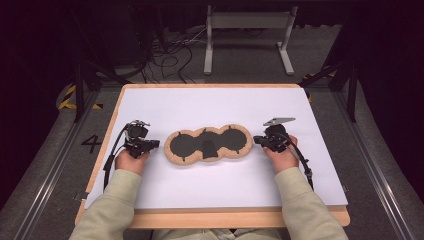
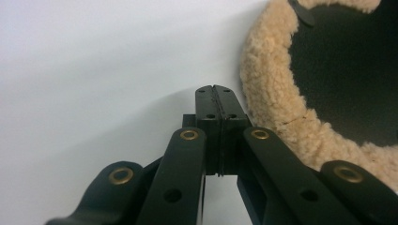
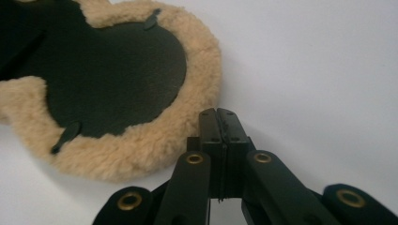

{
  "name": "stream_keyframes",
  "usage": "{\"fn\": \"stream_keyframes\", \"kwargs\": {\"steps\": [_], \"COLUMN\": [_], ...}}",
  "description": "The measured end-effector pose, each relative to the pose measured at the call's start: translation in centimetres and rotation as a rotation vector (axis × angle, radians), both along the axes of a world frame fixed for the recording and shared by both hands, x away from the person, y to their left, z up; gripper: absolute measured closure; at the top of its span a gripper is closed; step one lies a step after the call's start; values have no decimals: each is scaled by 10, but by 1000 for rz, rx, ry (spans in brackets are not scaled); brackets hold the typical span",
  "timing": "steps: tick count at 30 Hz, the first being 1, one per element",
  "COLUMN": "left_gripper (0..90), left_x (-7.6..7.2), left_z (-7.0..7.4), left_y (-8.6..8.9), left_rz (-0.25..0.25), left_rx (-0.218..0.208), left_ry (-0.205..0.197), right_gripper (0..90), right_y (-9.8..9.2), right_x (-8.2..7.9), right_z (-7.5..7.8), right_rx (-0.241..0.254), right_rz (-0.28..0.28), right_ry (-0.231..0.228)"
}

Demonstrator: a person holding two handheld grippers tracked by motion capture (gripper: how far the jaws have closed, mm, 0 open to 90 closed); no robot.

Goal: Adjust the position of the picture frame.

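Observation:
A flat three-lobed pad (image 1: 208, 143) with a dark leather face and a tan fleece rim lies in the middle of the white mat (image 1: 210, 107). My left gripper (image 1: 156, 144) sits just left of its left lobe, jaws pressed together on nothing. In the left gripper view the shut tips (image 2: 215, 90) rest close beside the fleece rim (image 2: 270, 89). My right gripper (image 1: 257, 140) sits just right of the right lobe, also shut and empty. The right gripper view has its tips (image 3: 217, 113) right next to the fleece edge (image 3: 141, 150).
The mat lies on a wooden table (image 1: 240, 218) whose front edge is near the person. Beyond the table are a white metal frame (image 1: 248, 35), floor cables (image 1: 172, 55) and dark stands on both sides.

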State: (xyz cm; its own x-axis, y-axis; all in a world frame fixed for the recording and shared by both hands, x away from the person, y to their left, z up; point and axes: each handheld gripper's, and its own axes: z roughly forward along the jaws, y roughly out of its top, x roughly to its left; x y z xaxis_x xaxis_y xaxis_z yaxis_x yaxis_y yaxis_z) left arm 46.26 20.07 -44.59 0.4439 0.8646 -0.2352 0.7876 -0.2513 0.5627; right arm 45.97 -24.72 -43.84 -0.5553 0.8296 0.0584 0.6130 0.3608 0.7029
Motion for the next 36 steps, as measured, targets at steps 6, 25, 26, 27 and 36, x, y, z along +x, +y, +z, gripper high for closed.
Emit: {"fn": "stream_keyframes", "kwargs": {"steps": [6,25,26,27,36], "left_gripper": [900,900,900,900,900], "left_x": [-1,-10,-9,-8,-4], "left_z": [-3,2,2,1,-3], "left_y": [-12,-41,-39,-38,-36], "left_rz": [-71,-129,-124,-126,-129], "left_rx": [-17,68,48,40,-5], "left_ry": [28,-22,-11,-4,-4], "right_gripper": [900,900,900,900,900], "right_y": [7,4,1,-4,-19], "right_x": [10,-20,-17,-11,33], "right_z": [-5,20,21,21,-6], "right_rx": [-1,8,6,4,37], "right_rz": [-6,67,45,9,-33], "right_ry": [24,-69,-85,-92,34]}}
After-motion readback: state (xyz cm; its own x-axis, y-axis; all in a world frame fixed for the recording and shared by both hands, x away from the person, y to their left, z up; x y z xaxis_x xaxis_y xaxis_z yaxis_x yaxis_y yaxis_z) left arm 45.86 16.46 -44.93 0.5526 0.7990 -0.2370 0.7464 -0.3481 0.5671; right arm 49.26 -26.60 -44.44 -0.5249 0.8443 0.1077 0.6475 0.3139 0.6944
